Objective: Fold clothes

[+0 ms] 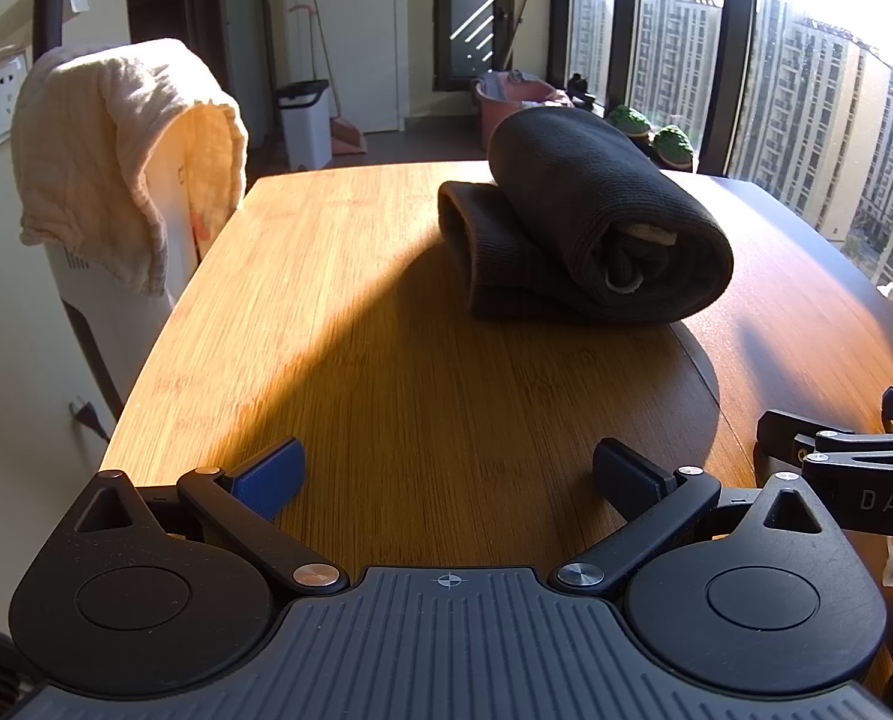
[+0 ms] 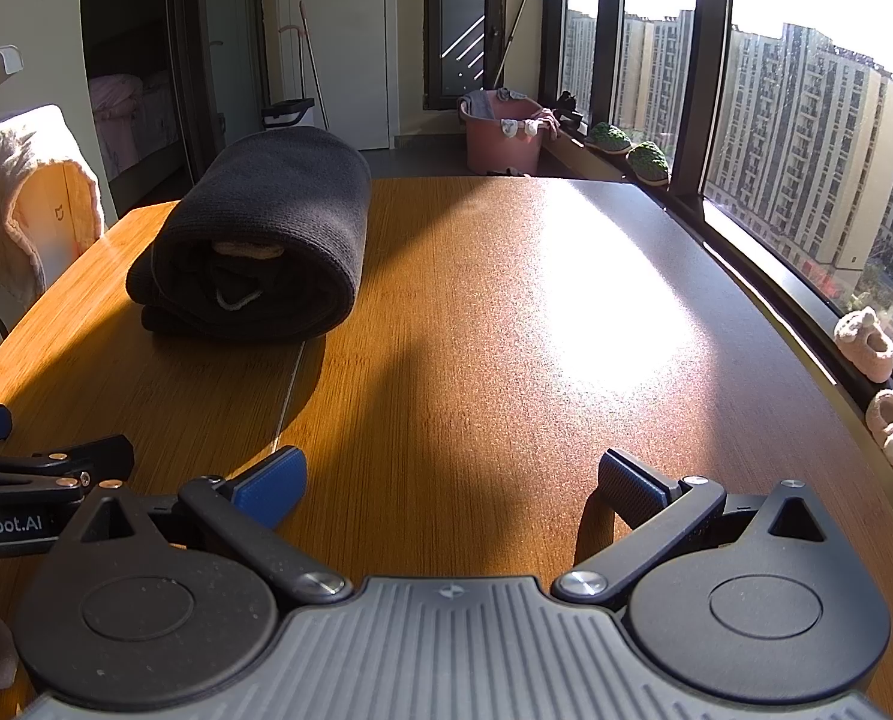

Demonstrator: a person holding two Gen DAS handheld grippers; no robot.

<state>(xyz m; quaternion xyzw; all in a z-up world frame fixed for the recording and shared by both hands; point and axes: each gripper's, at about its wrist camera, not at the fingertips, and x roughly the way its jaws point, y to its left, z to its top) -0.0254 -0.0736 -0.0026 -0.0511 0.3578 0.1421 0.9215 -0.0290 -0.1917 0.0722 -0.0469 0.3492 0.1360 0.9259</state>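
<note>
A dark grey garment [image 1: 584,228] lies rolled and folded into a thick bundle on the wooden table [image 1: 386,372], toward its far side. It also shows in the right wrist view [image 2: 260,240], at the left. My left gripper [image 1: 449,480] is open and empty, low over the near part of the table, well short of the bundle. My right gripper [image 2: 452,486] is open and empty, beside the left one and to the right of the bundle. Each gripper shows at the edge of the other's view.
A cream cloth [image 1: 122,144] hangs over a white appliance at the table's left edge. A pink tub [image 2: 500,132] with laundry stands on the floor beyond the table. Windows run along the right side, with slippers [image 2: 866,342] on the sill.
</note>
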